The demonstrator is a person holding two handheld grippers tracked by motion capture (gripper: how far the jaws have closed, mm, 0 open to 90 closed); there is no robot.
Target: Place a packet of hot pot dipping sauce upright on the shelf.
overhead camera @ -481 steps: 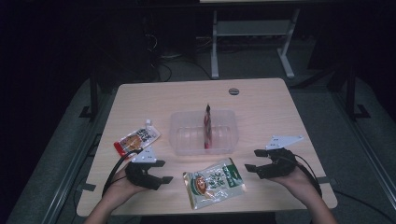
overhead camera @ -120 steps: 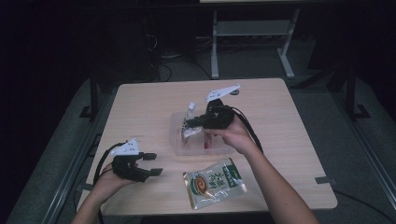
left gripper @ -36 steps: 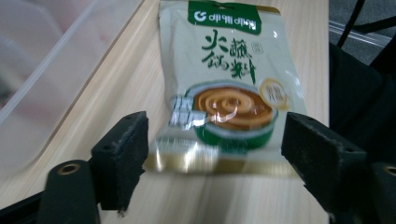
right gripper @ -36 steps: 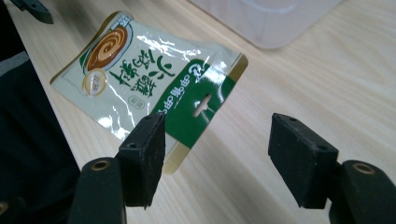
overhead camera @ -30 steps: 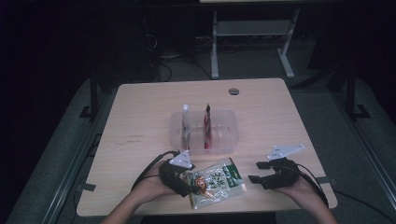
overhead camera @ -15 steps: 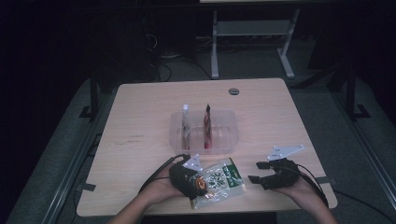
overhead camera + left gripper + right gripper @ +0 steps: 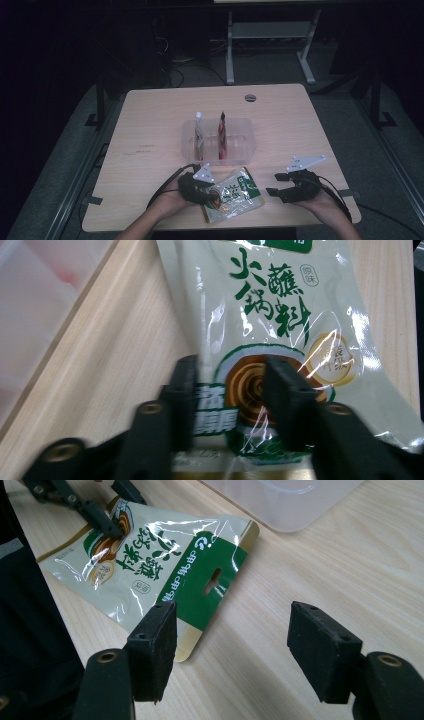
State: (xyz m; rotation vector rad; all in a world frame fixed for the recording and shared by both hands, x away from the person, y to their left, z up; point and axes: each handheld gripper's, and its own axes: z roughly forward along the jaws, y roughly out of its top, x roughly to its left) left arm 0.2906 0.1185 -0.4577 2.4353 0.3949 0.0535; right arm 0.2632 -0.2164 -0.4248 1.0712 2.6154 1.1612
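Since half a second ago the left gripper (image 7: pixel 202 189) has barely shifted, but its jaws have just been closing, and the near end of the green sauce pouch (image 7: pixel 234 194) now sits between them. Sixteen seconds ago a red and white pouch (image 7: pixel 199 140) lay on the table's left side; it now stands upright in the clear bin (image 7: pixel 247 142), beside a dark red sachet (image 7: pixel 221 140) that is also upright.

In the left gripper view, the two black jaws rise over the green pouch (image 7: pixel 280 325) at a narrowed gap, one on each side of the round brown emblem printed near its bottom end. Motion blur makes it impossible to tell whether the pads are pressing on the film. The pouch lies flat on the wooden table (image 7: pixel 115 365).

In the high view the green pouch lies near the table's front edge, just in front of the bin and between the two hands. The right gripper (image 7: pixel 282 186) rests at the front right of the table (image 7: pixel 150 125), near the pouch's right end but apart from it.

In the right gripper view, its jaws stand fairly wide with bare table between them. The green pouch (image 7: pixel 165 565) lies ahead to their left, with the left gripper (image 7: pixel 107 515) at its far end. A corner of the bin (image 7: pixel 285 500) shows at top.
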